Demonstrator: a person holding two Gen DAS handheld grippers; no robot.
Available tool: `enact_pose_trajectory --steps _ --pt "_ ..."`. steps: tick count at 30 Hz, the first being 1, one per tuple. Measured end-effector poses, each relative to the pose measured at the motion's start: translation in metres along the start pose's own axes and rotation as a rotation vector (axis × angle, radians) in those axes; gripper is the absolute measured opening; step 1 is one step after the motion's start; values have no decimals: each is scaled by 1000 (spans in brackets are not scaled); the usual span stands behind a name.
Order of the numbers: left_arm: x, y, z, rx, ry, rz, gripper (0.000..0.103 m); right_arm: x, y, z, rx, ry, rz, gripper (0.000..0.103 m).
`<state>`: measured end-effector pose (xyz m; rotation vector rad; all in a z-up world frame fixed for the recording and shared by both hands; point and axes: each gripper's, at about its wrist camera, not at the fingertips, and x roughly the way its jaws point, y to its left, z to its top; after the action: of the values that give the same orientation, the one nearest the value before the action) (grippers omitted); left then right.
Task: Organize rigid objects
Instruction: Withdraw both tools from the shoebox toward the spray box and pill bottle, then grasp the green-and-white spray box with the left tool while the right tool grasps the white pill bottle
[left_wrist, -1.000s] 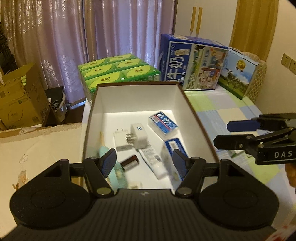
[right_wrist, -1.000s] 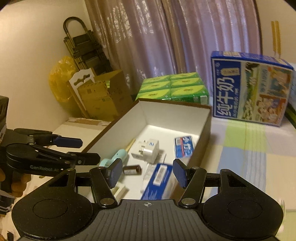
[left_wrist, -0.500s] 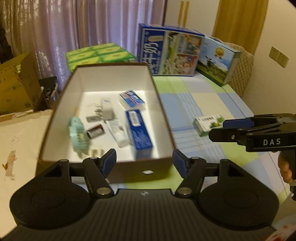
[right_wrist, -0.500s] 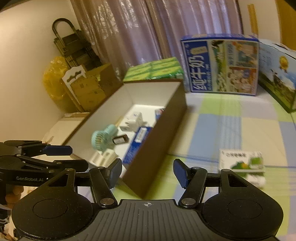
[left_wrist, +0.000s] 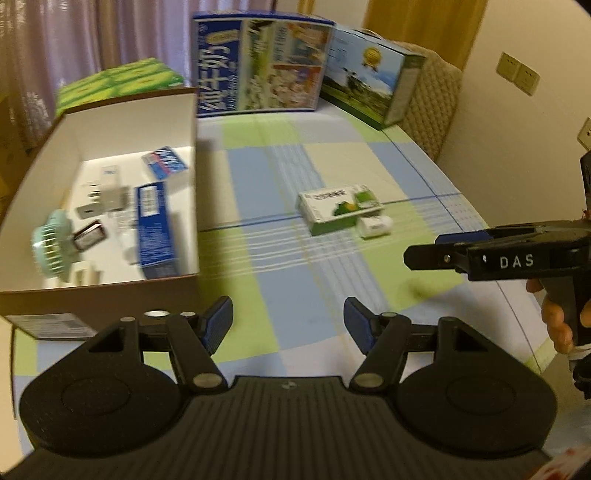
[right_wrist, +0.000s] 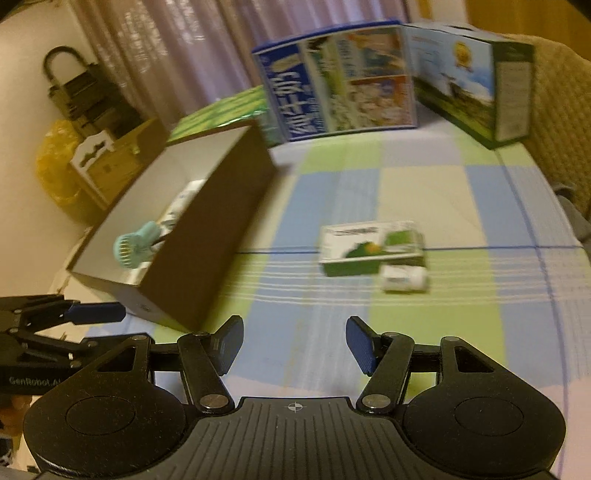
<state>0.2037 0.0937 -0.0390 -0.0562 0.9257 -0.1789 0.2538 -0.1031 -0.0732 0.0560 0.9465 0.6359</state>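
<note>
Left wrist view: left gripper (left_wrist: 288, 325) jaws wide apart, empty, above tablecloth (left_wrist: 266, 184). Right gripper (right_wrist: 294, 349) likewise spread, empty. Green box (left_wrist: 338, 210) on cloth, small white box (left_wrist: 375, 226) touching it; brown box (left_wrist: 184, 295) well left.

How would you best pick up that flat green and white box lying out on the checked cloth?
Probably from above, pinching the green-and-white box across its two long sides. It lies flat, so its top is too broad, and a small white box touches its near right corner. The right gripper is open and empty.
</note>
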Motion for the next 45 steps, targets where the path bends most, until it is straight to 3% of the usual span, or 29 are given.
enact_pose_trajectory --steps 9,17,29,45 --pt "35 -35 14 49 10 -35 62 -5 -43 -5 52 8 -57 59" --pt "78 -46 28 52 23 -38 59 16 -64 1 45 8 -115 59" --pt "141 -40 49 83 69 42 57 79 -73 18 -8 25 -163 59" --pt "173 -27 68 119 103 68 57 129 -74 32 -33 49 -194 56"
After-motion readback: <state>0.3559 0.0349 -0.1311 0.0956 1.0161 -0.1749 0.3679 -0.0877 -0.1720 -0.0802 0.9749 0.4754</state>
